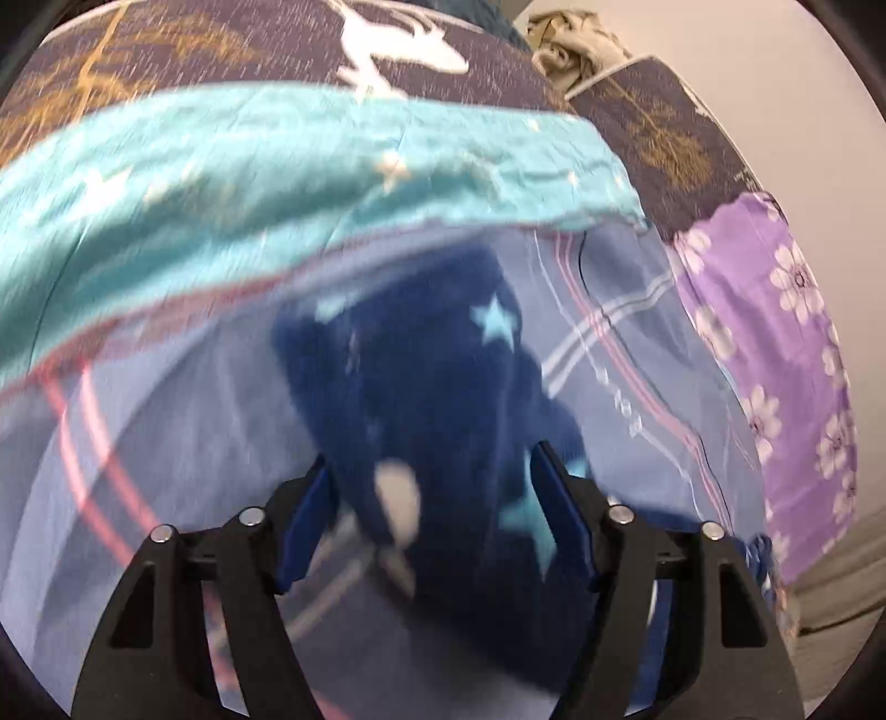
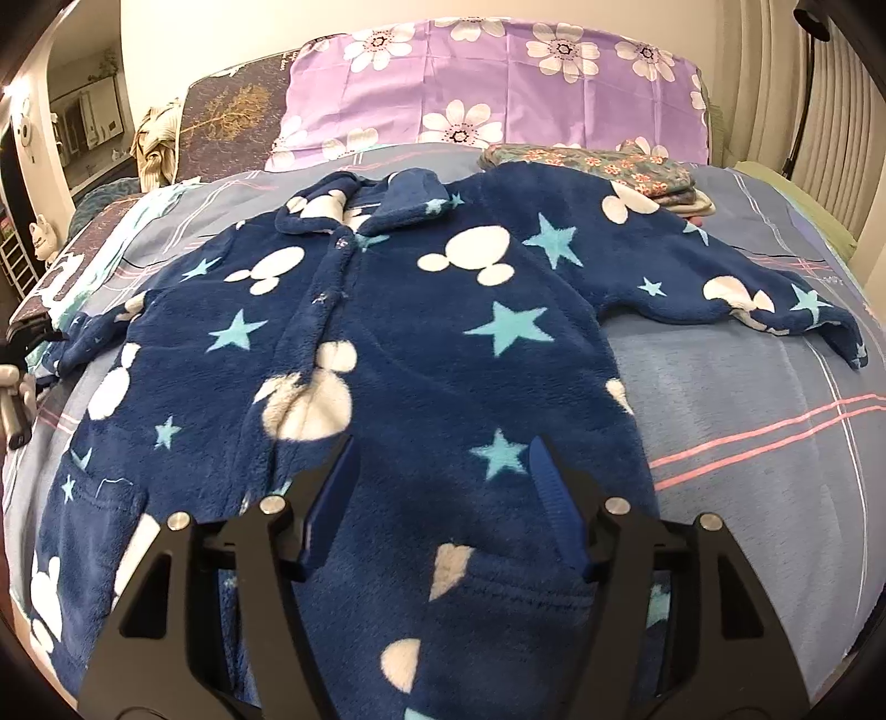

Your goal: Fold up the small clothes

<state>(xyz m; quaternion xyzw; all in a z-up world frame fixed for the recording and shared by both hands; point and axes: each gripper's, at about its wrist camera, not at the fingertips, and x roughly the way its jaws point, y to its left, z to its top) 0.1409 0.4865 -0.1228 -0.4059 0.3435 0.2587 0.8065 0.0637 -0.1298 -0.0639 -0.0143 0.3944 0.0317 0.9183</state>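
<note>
A navy fleece top (image 2: 398,343) with white mouse heads and pale blue stars lies spread flat, front up, on the bed, both sleeves out. My right gripper (image 2: 440,459) is open above its lower hem, touching nothing. In the blurred left wrist view my left gripper (image 1: 432,471) is open with the end of the left sleeve (image 1: 421,376) lying between its fingers. The left gripper's body shows at the left edge of the right wrist view (image 2: 22,354), beside that sleeve cuff.
The bed has a blue-grey plaid sheet (image 2: 747,387) and a purple flowered pillow (image 2: 498,88). Folded floral clothes (image 2: 609,166) lie by the pillow under the right sleeve. A teal cloth (image 1: 277,183) and a dark patterned blanket (image 1: 221,44) lie along the left side.
</note>
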